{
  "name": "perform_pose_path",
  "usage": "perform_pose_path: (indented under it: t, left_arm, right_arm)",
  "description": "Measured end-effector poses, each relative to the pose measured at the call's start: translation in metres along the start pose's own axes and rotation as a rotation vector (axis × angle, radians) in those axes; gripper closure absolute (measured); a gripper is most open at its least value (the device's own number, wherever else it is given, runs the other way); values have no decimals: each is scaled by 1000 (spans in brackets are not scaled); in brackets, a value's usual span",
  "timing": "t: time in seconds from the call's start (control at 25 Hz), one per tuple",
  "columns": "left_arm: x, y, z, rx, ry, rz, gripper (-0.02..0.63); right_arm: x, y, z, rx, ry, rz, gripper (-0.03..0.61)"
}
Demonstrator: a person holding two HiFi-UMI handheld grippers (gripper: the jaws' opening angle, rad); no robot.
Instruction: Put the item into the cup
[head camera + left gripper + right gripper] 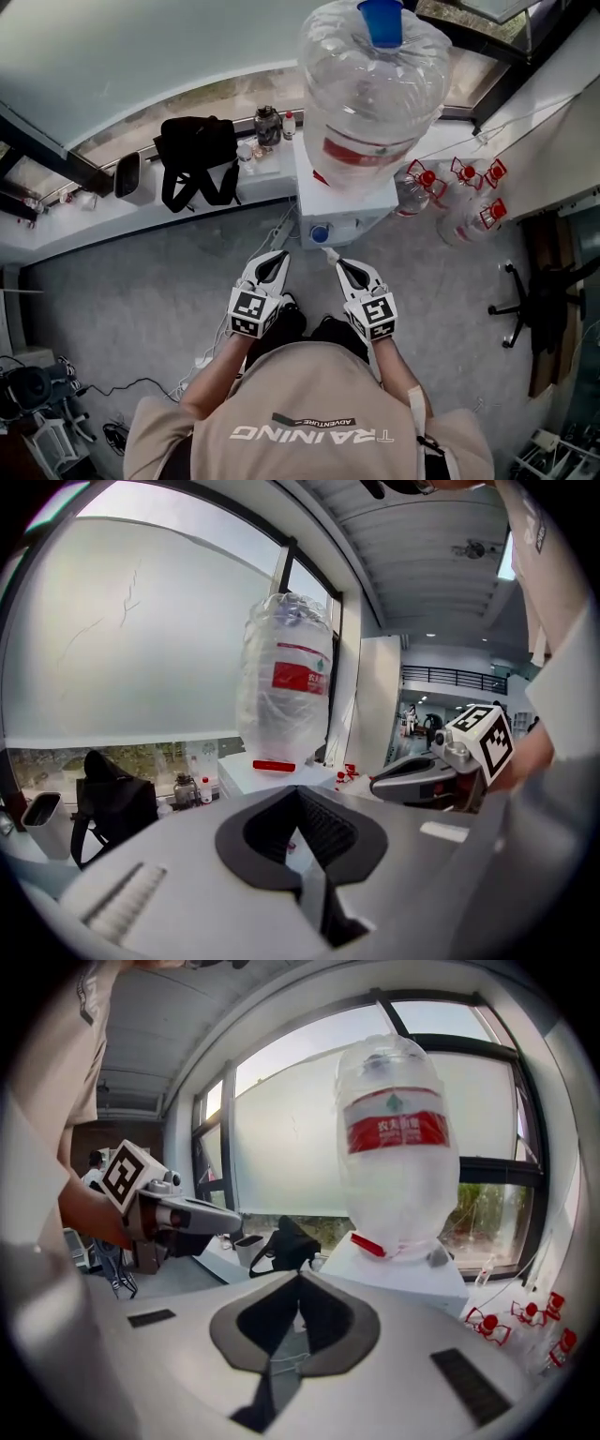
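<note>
I stand facing a white water dispenser (342, 202) that carries a large clear bottle (373, 89). My left gripper (278, 255) and right gripper (336, 262) are held side by side at waist height, pointing at the dispenser's base. Both are shut with nothing between the jaws. The left gripper view shows its jaws (298, 791) meeting at the tip, with the right gripper (422, 778) beside it. The right gripper's jaws (300, 1277) are also closed in its own view, with the left gripper (187, 1215) at the left. I cannot make out any cup or item to put in it.
A black bag (195, 159) and small bottles (267, 125) sit on the window ledge left of the dispenser, with a dark-rimmed container (128, 176) further left. Spare red-capped water bottles (459, 187) stand on the floor at right, an office chair (544, 300) beyond. Cables trail at lower left.
</note>
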State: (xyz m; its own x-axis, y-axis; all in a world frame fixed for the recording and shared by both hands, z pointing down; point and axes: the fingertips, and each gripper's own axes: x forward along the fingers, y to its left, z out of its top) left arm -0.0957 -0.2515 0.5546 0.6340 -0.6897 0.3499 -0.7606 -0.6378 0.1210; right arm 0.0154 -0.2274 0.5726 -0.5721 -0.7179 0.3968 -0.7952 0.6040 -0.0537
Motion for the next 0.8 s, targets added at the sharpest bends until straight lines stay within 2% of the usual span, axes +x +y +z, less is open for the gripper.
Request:
perform_pose_path:
  t: [0.16,0.36,0.6,0.8]
  left_arm:
    - [11,16,-3,-30,9,-20,606]
    - [22,18,-13,-34,29,-18,606]
    - [25,27,-49,-104,75,63,606]
    - [49,43,-93,-132,94,113,606]
  right_arm:
    - [14,-11,-1,35,16,-44,568]
    - [35,-18,-32,59,88,-24,568]
    - [67,-20,-86,56,176,30,568]
    - [108,-33,-135,50,194,-3,568]
